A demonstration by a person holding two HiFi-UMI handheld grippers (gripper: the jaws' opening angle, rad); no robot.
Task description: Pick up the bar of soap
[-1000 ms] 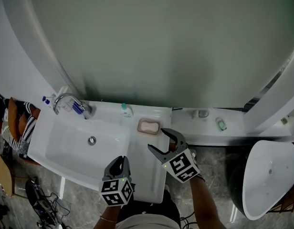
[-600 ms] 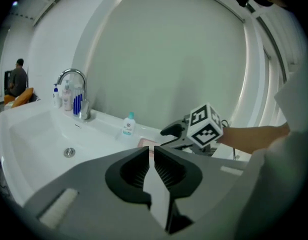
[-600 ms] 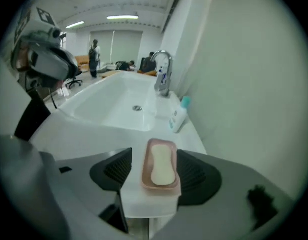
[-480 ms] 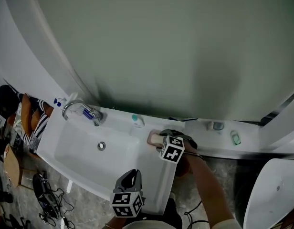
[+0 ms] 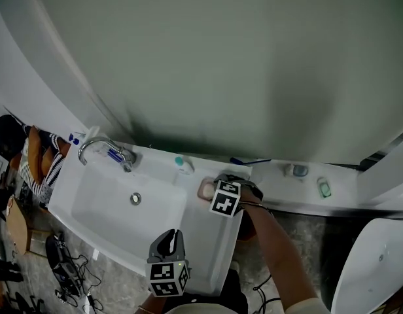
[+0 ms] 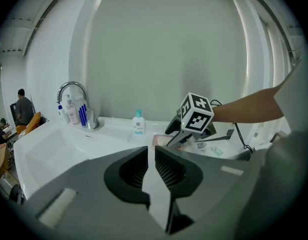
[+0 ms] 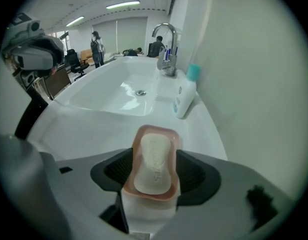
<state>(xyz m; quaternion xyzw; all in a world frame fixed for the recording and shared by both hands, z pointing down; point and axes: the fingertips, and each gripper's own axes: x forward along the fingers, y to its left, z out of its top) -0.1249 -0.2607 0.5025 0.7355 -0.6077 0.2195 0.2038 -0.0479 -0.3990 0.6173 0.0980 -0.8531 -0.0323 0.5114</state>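
The bar of soap [image 7: 153, 163], pale and oval, lies in a pink soap dish [image 7: 159, 130] that sits on the flat white counter [image 5: 205, 244] just right of the sink basin [image 5: 100, 205], close to the wall. The right gripper [image 7: 154, 170] has its two dark ribbed jaws against the long sides of the dish, clamped on it, so the soap lies between them without the pads touching the soap itself. In the head view, that gripper's marker cube [image 5: 226, 199] covers most of the dish, with only a pink edge showing at its left. Beyond the dish stands a small white bottle with a teal cap [image 7: 185, 96], upright against the grey-green wall, and further along the rim rises a curved chrome faucet [image 5: 98, 146] with blue toothbrushes [image 6: 82, 114] beside it. The left gripper [image 6: 151, 166] hangs over the near edge of the counter, well apart from the dish, its jaws almost together with a thin slit and nothing between them.
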